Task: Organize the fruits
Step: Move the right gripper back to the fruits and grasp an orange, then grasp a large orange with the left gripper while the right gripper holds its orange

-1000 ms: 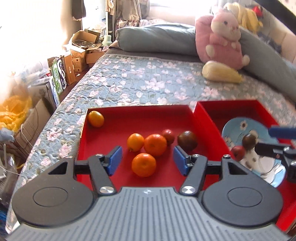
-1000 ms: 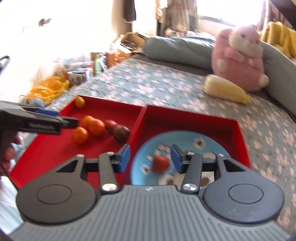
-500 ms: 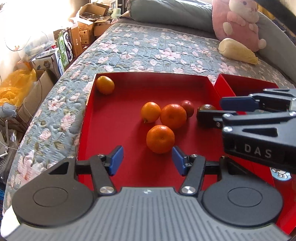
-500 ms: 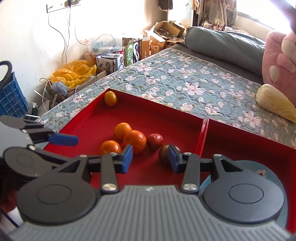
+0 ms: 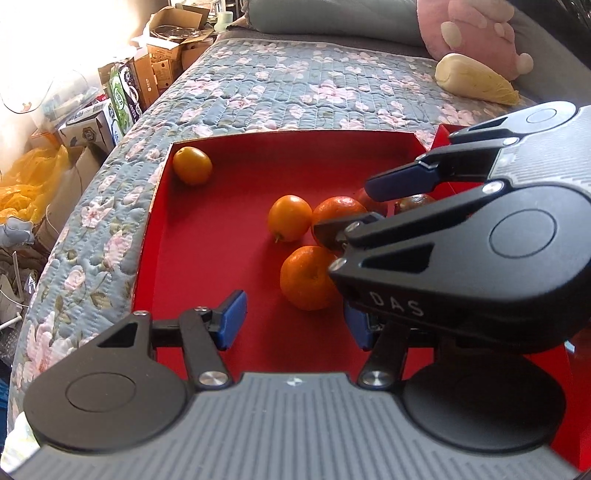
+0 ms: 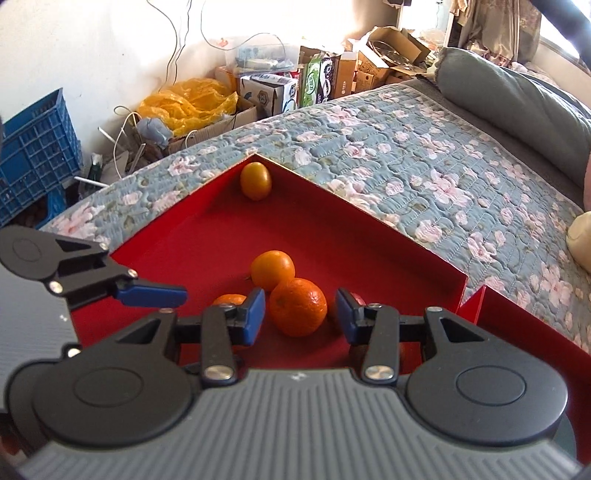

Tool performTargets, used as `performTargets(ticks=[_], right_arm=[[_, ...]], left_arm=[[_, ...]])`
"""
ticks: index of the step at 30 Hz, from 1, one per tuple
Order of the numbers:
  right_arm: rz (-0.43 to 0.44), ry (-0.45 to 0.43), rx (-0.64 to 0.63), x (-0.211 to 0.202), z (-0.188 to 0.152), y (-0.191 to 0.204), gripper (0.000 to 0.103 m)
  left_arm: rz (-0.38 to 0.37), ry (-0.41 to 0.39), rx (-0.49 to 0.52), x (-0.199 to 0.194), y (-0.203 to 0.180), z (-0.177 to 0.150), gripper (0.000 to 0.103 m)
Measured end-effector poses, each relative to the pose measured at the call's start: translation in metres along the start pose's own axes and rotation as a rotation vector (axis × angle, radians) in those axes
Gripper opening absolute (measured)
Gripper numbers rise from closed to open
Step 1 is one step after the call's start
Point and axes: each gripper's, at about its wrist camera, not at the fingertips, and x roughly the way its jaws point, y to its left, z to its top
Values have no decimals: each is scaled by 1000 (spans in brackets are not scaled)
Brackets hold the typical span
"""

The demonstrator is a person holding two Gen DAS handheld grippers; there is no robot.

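Observation:
A red tray on the bed holds several oranges and two dark red fruits. My left gripper is open, just short of the nearest orange. My right gripper is open with a large orange between its fingers, not clamped. It reaches in from the right in the left wrist view, above the same orange. A smaller orange lies beside it. One orange sits alone in the far corner. The red fruits are mostly hidden.
A second red tray adjoins on the right. The floral quilt surrounds the trays. A pink plush toy and a yellow plush lie at the back right. Boxes and a blue crate stand beside the bed.
My right gripper has swung left from the blue plate over to the left tray and now straddles the large orange. My left gripper has moved forward toward the nearest orange.

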Motion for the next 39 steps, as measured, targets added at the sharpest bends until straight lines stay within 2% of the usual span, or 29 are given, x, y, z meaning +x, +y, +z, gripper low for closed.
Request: performTargets(ticks=[4,7,11,16,22,29,39], right_arm=[[-4,-1,-29,7,2,4,45],[-11,7,-52,10,3,7,38],[-14,11,-59,12,3,7,36],[-21,-14,-22,9,-1,6,34],[-35,-52,79,-9,-9,-3,34],[-44,-103,249,-42,-22,-25,34],[-57,-156,308,-89,-47,-24,34]], left_arm=[[8,1,29,9,-3,3,64],[2,-4,24,11,-2,5,54],[-21,-10,30,11,-2,4,42],[-28,-17,25,9,-2,3,40],[-54,-27,-4,2,-1,1,40],[-27,-43,1,-6,-6,-4,40],[7,-108,-5,-26,-7,-9,40]])
